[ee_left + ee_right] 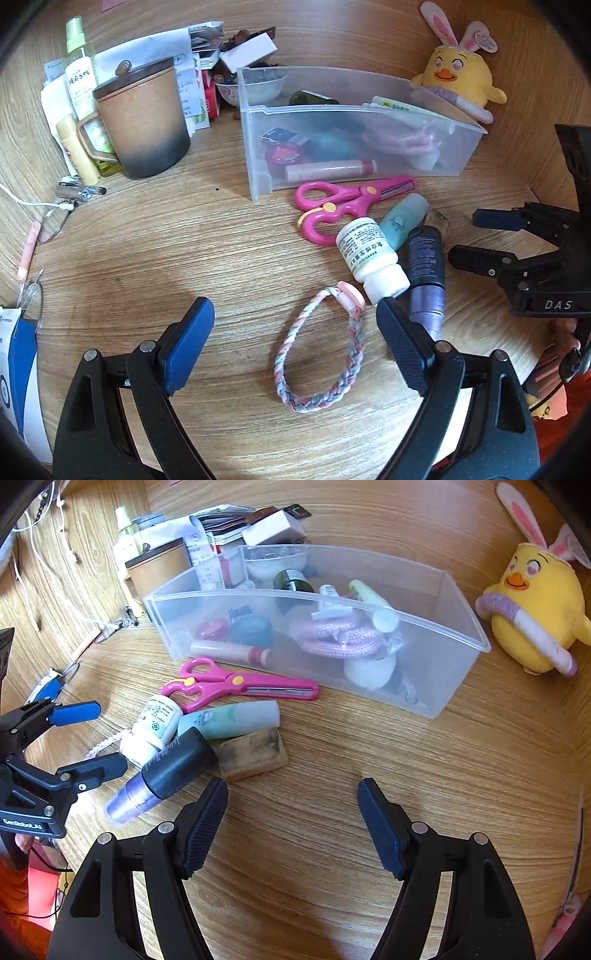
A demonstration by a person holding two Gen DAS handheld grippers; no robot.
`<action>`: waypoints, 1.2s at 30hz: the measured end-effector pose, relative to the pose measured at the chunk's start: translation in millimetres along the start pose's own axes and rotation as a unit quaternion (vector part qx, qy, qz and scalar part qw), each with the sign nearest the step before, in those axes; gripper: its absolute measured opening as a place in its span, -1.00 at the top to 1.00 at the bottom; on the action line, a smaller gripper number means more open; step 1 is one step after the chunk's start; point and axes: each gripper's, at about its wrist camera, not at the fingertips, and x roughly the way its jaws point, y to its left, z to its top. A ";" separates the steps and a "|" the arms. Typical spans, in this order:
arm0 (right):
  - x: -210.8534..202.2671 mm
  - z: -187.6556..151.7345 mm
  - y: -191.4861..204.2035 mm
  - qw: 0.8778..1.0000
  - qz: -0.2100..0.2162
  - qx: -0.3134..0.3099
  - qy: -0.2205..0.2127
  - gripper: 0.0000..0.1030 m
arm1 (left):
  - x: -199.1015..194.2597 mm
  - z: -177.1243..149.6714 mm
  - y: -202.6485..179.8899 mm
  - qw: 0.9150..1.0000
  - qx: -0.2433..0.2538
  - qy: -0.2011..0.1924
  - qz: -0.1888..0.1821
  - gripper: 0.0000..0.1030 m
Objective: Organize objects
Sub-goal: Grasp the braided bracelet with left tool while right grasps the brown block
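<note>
Left tool (pixel 295 325) black-framed, blue ribbed pads, silver rivets, right tool (pixel 291 801) alike, possibly orange clothing

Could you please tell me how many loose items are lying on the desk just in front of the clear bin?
6: pink scissors nearest the clear bin, white pill bottle, teal tube, wooden block, black-and-purple bottle, and braided bracelet between the open left gripper fingers. More may be hidden.

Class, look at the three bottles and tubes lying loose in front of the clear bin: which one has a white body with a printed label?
The white pill bottle, lying between the pink scissors and the dark purple-capped tube; the third is teal.
</note>
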 end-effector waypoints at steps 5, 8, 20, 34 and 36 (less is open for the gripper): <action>6.7 7.4 3.8 1.000 -0.002 -0.012 0.003 -0.32 | -1.7 -0.9 -3.2 1.000 0.011 -0.010 0.002 -0.68; 6.5 9.5 4.7 1.000 0.002 -0.013 0.000 -0.15 | 0.7 -4.2 -6.5 1.000 0.020 -0.001 -0.012 -0.37; 5.0 10.2 11.1 1.000 0.003 -0.019 -0.008 0.29 | -6.0 -11.6 -10.7 0.999 0.043 -0.011 -0.022 0.46; -22.3 10.6 -14.6 0.999 -0.006 0.029 -0.046 0.29 | -19.8 7.4 13.7 0.999 0.000 -0.043 0.010 0.89; -29.0 12.6 -17.7 0.998 -0.007 0.034 -0.056 0.29 | -25.8 14.4 15.5 0.998 -0.005 -0.057 0.005 0.89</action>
